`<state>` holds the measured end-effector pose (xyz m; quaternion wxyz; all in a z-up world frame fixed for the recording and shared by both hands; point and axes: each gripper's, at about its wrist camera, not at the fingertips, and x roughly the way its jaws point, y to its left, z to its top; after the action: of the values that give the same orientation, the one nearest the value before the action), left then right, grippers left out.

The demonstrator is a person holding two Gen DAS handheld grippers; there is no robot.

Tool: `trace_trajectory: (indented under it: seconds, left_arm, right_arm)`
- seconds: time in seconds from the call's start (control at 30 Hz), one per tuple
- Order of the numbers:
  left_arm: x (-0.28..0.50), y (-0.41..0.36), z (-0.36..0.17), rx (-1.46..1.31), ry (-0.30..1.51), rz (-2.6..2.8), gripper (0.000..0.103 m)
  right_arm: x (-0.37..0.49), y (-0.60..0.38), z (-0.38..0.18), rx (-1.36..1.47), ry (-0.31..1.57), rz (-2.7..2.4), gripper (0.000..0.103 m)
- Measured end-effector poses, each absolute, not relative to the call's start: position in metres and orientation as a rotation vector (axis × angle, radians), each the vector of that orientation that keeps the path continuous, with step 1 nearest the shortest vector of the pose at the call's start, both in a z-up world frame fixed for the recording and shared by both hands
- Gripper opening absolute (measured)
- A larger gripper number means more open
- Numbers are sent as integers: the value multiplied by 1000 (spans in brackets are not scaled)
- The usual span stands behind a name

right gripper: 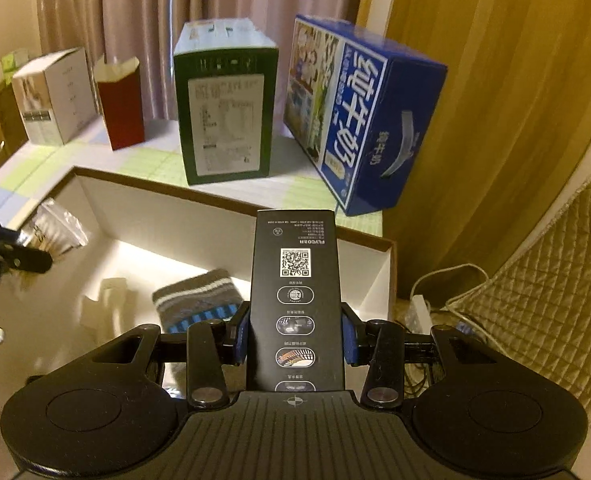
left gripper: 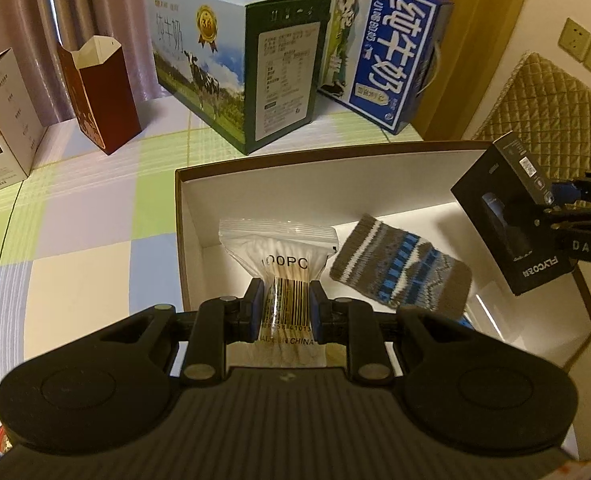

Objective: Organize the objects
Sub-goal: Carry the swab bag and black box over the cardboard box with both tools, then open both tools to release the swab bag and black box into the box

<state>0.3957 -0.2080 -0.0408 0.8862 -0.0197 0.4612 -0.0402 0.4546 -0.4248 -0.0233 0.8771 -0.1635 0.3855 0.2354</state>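
Table (left gripper: pixel 75 216): checked cloth in green, blue and white, carrying everything below.
Milk cartons: a green one (left gripper: pixel 231 68) and a blue one (left gripper: pixel 391 60) stand side by side behind the tray.
Tray (left gripper: pixel 183 240): open, brown rim, white inside, near the table's front edge.
Black box (right gripper: pixel 295 300): held above the tray's right side, right gripper (right gripper: pixel 295 336) fingers clamped on its two long sides.
Sock (left gripper: pixel 403 268): striped grey, white and blue, lying on the tray floor.
Cotton swab bag (left gripper: pixel 283 264): clear zip bag over the tray's left part, left gripper (left gripper: pixel 285 312) fingers pinching its barcode end.
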Motion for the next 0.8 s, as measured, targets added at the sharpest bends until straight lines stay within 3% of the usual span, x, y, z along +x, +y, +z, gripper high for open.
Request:
trace_trajectory:
  seconds: [0.5, 0.67, 0.8]
  left_arm:
    - [422, -209, -62, -17, 1001, -56, 20]
    - [427, -208, -61, 7, 975, -39, 21]
    - [428, -206, -57, 2, 958, -43, 46]
  right_arm:
    - [471, -428, -39, -278, 799, 506, 48]
    - [469, -432, -38, -242, 807, 502, 58]
    - [463, -435, -34, -220, 796, 504, 70]
